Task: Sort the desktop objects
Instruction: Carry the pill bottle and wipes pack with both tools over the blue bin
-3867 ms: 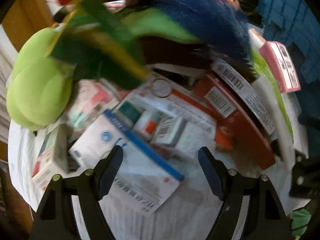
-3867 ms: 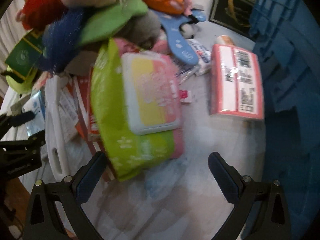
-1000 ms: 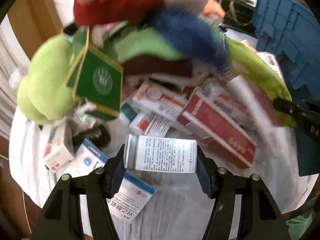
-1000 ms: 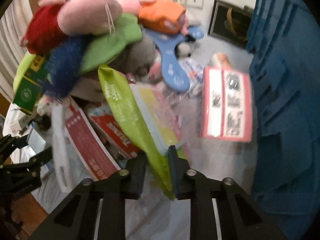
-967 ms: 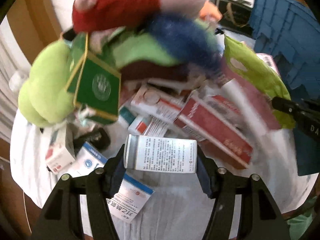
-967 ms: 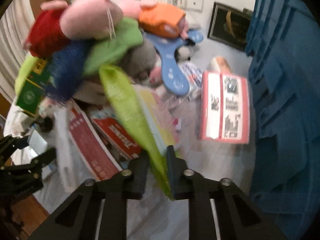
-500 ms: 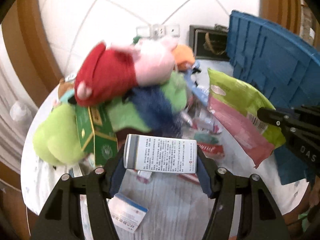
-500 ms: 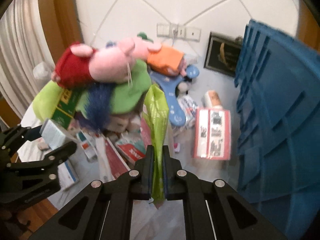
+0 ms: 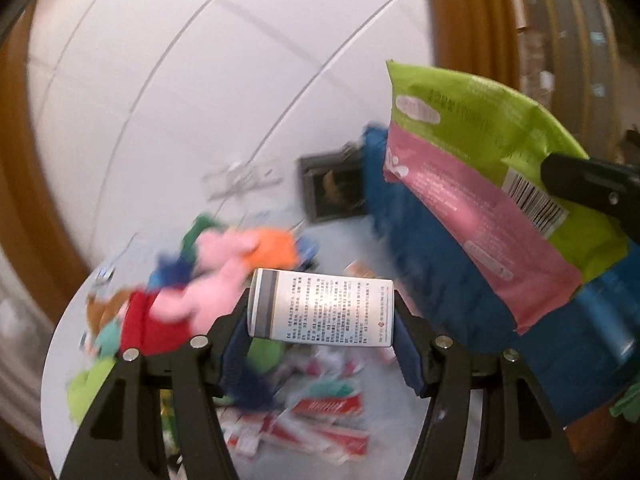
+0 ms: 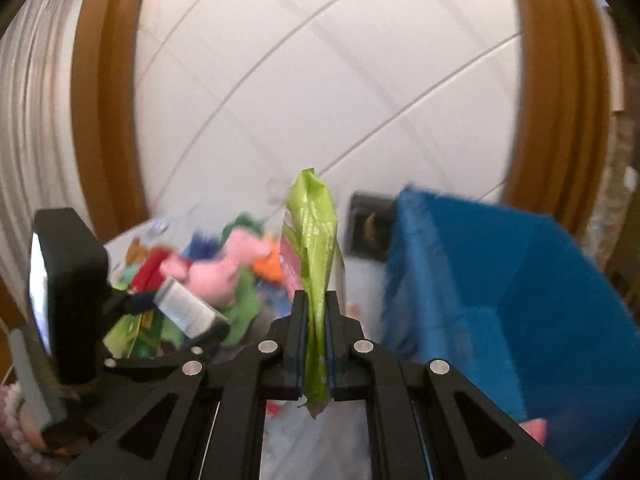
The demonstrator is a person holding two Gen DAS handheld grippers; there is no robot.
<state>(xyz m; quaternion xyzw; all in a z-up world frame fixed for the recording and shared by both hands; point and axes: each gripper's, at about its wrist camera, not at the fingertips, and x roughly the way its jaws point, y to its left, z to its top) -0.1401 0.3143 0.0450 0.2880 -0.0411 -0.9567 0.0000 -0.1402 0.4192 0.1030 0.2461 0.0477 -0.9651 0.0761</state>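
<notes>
My left gripper [image 9: 322,312] is shut on a white medicine bottle [image 9: 322,308] lying crosswise between its pads, held high above the table. In the right wrist view the same bottle [image 10: 186,308] and the left gripper [image 10: 176,320] show at the left. My right gripper [image 10: 316,312] is shut on the edge of a green and pink wipes pack [image 10: 314,240], which stands up from the jaws. That wipes pack [image 9: 492,184] fills the upper right of the left wrist view, with a right finger [image 9: 588,180] on it. A blue crate [image 10: 512,304] stands open at the right.
Far below on the white table [image 9: 68,340] lies a heap of plush toys [image 9: 208,292] and red and white boxes [image 9: 320,428]. A dark picture frame [image 9: 332,184] leans on the white wall behind. Brown wooden trim frames the wall on both sides.
Both grippers have risen well above the table with their loads, and both views have tilted up toward the wall. The crate's open inside now shows to the right gripper.
</notes>
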